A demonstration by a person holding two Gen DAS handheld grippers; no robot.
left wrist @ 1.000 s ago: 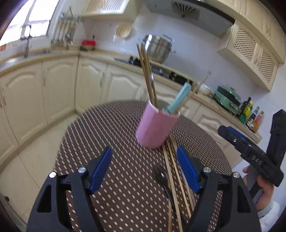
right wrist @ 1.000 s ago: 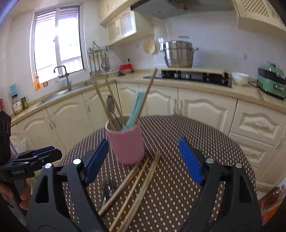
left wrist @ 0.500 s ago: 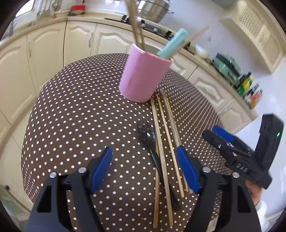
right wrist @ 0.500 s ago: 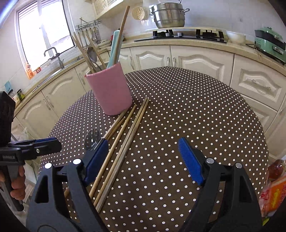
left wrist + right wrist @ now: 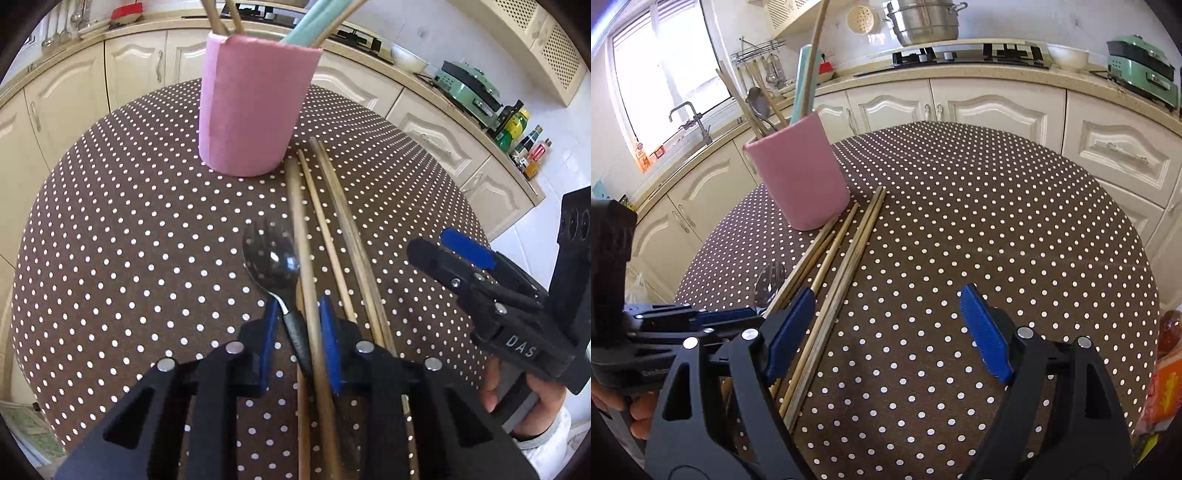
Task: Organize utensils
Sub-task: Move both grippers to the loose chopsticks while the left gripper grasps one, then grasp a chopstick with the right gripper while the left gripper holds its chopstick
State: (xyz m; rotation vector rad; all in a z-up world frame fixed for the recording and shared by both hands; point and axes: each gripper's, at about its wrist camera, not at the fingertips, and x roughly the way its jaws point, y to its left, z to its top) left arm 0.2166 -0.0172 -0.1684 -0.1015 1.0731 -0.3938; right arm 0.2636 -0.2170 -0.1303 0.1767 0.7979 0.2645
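A pink utensil cup [image 5: 255, 103] stands on the brown polka-dot table [image 5: 129, 229] and holds chopsticks and a teal utensil. Several wooden chopsticks [image 5: 332, 236] lie in front of it, beside a black-handled metal spork [image 5: 273, 258]. My left gripper [image 5: 298, 328] has its jaws nearly closed around the spork's handle and one chopstick, low on the table. My right gripper [image 5: 888, 325] is open and empty above the table, right of the chopsticks [image 5: 846, 258]. The cup [image 5: 799, 173] and the spork [image 5: 768, 284] also show in the right wrist view.
Cream kitchen cabinets and a counter run behind the table. A steel pot [image 5: 923, 22], a hob, a white bowl [image 5: 1067, 55] and a green appliance [image 5: 1141, 62] sit on the counter. Bottles [image 5: 517, 129] stand at the counter's right end. A sink and window are at the left.
My left gripper has dropped toward the table and closed its jaws around the spork handle and a chopstick. My right gripper has moved lower and closer to the chopsticks, still open.
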